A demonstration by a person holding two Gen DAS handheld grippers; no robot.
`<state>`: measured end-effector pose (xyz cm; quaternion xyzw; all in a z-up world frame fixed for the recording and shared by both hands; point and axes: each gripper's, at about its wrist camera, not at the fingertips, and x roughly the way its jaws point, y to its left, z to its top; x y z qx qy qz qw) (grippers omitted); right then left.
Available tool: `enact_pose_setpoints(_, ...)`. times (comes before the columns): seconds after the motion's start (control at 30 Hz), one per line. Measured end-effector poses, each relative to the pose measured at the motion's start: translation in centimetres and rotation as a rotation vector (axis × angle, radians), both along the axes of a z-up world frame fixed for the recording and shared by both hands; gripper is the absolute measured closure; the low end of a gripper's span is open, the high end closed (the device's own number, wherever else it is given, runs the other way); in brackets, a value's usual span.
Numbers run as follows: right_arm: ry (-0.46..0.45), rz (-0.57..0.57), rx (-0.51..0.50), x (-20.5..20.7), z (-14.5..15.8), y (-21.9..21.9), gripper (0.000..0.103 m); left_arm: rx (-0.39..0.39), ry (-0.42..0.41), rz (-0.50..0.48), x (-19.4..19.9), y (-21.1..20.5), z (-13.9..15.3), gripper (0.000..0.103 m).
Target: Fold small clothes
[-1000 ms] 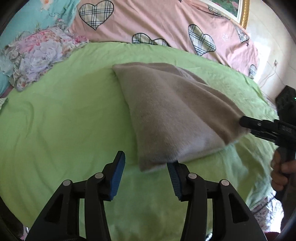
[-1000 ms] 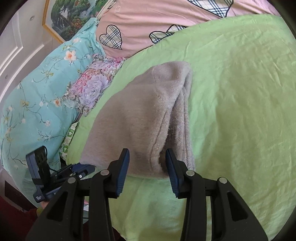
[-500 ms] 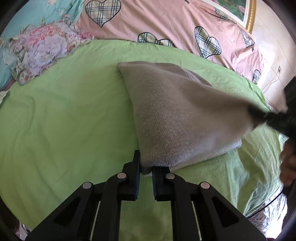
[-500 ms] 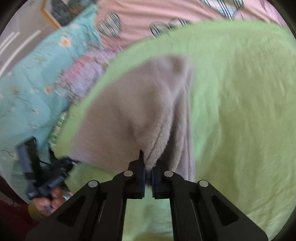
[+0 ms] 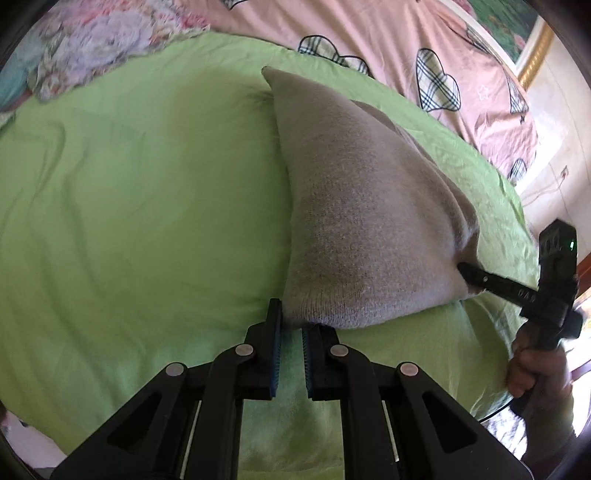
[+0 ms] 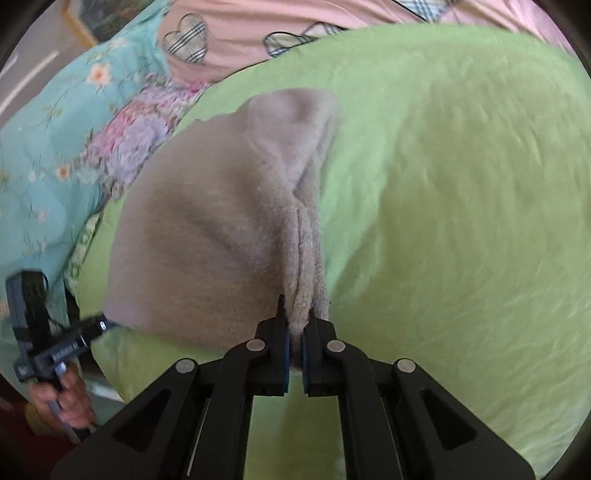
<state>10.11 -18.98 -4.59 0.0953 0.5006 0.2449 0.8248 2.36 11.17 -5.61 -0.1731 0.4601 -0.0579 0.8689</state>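
Grey knit garment (image 5: pixel 354 221) on green bedsheet (image 5: pixel 147 206), near its front edge, near corners lifted. Left gripper (image 5: pixel 291 332) clamped on one near corner; right gripper (image 6: pixel 294 332) clamped on other.

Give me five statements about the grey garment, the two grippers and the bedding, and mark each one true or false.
1. Both grippers are shut on the grey garment. True: the left gripper and the right gripper each pinch a near corner.
2. The garment lies on a blue sheet. False: it lies on a green sheet.
3. The near edge of the garment is lifted off the sheet. True.
4. The pink bedding bears plaid hearts. True.
5. The left gripper is wide open above the sheet. False: it is shut on the garment.
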Motion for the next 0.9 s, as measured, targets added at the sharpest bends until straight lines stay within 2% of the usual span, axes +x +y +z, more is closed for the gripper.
enact_pose_setpoints(0.13, -0.023, 0.002, -0.025, -0.4, 0.0, 0.4, 0.098, -0.033, 0.007, -0.007, 0.1, 0.5, -0.4, 0.094)
enact_pose_setpoints(0.27, -0.004, -0.011, 0.002, -0.6, 0.3, -0.4, 0.097, -0.009, 0.017, -0.082, -1.1, 0.3, 0.0, 0.094)
enact_pose_setpoints(0.37, -0.015, -0.049, -0.021, -1.8, 1.6, -1.2, 0.083, -0.012, 0.000, -0.137, -2.5, 1.2, 0.8, 0.094)
enact_pose_setpoints(0.4, -0.026, -0.066, -0.021, -2.2, 2.1, -1.9, 0.074, -0.018, -0.011, -0.148, -2.8, 1.5, 1.4, 0.094)
enact_pose_setpoints(0.47, -0.061, -0.099, 0.008, -2.8, 3.4, -3.0, 0.073, -0.037, -0.046, -0.156, -3.0, 2.0, 2.7, 0.094)
enact_pose_setpoints(0.6, -0.118, -0.119, 0.060, -2.4, 5.7, -3.1, 0.073, -0.091, -0.152, -0.158, -0.3, 1.7, 5.9, 0.094)
enact_pose_setpoints(0.67, -0.169, -0.096, 0.082, -1.6, 7.0, -1.3, 0.073, -0.114, -0.200, -0.172, 1.9, 0.9, 7.1, 0.094)
enact_pose_setpoints(0.7, -0.193, -0.080, 0.086, -1.1, 7.5, -0.3, 0.073, -0.117, -0.216, -0.181, 2.9, 0.4, 7.5, 0.090)
enact_pose_setpoints(0.73, -0.212, -0.053, 0.086, -0.5, 7.7, 0.8, 0.073, -0.094, -0.233, -0.178, 4.3, -0.3, 7.8, 0.090)
enact_pose_setpoints(0.83, -0.249, 0.000, 0.059, 1.1, 7.7, 3.5, 0.073, -0.063, -0.227, -0.200, 7.7, -1.5, 7.7, 0.092)
enact_pose_setpoints(0.9, -0.236, 0.024, 0.042, 3.0, 7.1, 5.3, 0.073, -0.040, -0.204, -0.209, 9.8, -2.0, 7.3, 0.093)
